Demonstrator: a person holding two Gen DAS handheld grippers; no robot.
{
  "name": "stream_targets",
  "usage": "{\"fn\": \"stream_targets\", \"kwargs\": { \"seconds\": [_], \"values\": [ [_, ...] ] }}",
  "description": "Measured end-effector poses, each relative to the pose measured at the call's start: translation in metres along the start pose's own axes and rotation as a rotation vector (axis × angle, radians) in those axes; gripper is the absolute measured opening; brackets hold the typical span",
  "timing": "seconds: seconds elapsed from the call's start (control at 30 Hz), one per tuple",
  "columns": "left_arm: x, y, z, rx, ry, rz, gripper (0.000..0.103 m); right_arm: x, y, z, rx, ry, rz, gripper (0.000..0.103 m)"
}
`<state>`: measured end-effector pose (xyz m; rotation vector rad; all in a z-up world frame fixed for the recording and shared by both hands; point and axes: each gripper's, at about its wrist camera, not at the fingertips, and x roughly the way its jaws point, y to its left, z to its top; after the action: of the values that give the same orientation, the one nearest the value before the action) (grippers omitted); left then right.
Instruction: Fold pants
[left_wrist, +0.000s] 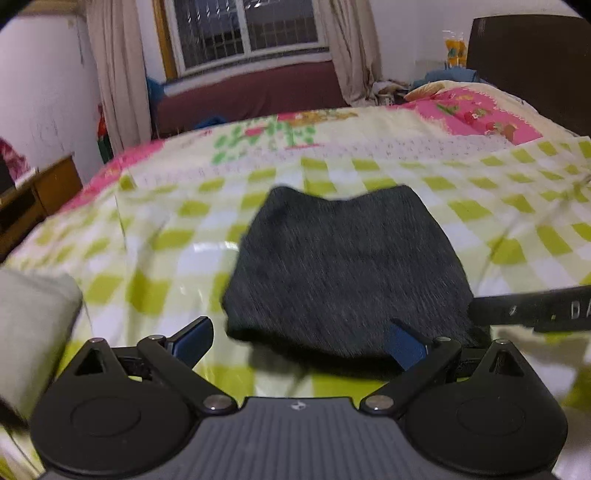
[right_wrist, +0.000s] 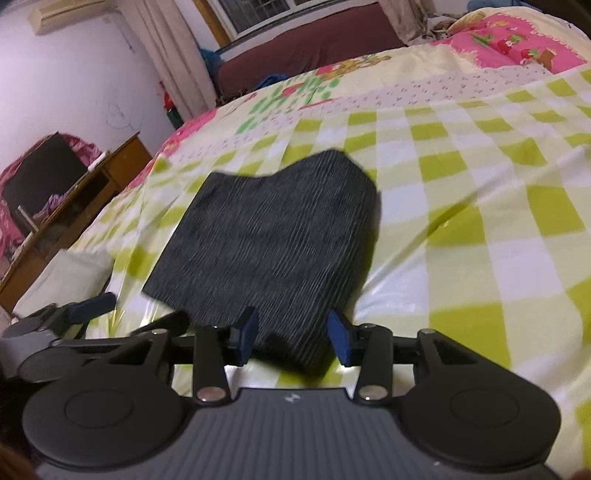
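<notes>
Pants (left_wrist: 343, 266) folded on bed, near edge between both grippers' parted, empty fingers (right_wrist: 341, 336).

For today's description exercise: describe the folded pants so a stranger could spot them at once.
Find the bed; its near part is covered by a green-checked sheet. The pants lie on it, the only dark grey, ribbed, squarish bundle there.

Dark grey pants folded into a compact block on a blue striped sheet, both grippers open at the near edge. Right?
Wrong on the sheet only. The checked sheet is green and white, not blue striped; the right wrist view shows it. The rest holds: the pants lie folded in a compact block, and the left gripper and right gripper sit at the near edge with jaws apart.
</notes>
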<state>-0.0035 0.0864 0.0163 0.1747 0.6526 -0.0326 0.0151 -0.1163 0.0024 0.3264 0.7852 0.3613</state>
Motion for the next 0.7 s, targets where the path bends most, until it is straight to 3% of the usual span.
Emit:
{"fn": "stream_targets", "kwargs": {
  "seconds": [0.17,0.27,0.4,0.5,0.7],
  "values": [
    [0.028,0.018,0.018,0.031,-0.008,0.046,0.103,0.029,-0.024,0.023,0.093,0.002,0.030,0.051],
    [0.050,0.038,0.028,-0.005,0.002,0.004,0.103,0.054,-0.037,0.033,0.136,0.028,0.061,0.055],
    [0.093,0.052,0.032,0.002,0.089,-0.154,0.103,0.083,-0.047,0.040,0.171,0.079,0.135,0.068],
    [0.120,0.060,0.031,-0.016,0.117,-0.294,0.103,0.098,-0.054,0.046,0.175,0.092,0.189,0.070],
    [0.147,0.082,0.035,-0.083,0.191,-0.465,0.103,0.102,-0.062,0.055,0.160,0.164,0.255,0.069]
  ]
}}
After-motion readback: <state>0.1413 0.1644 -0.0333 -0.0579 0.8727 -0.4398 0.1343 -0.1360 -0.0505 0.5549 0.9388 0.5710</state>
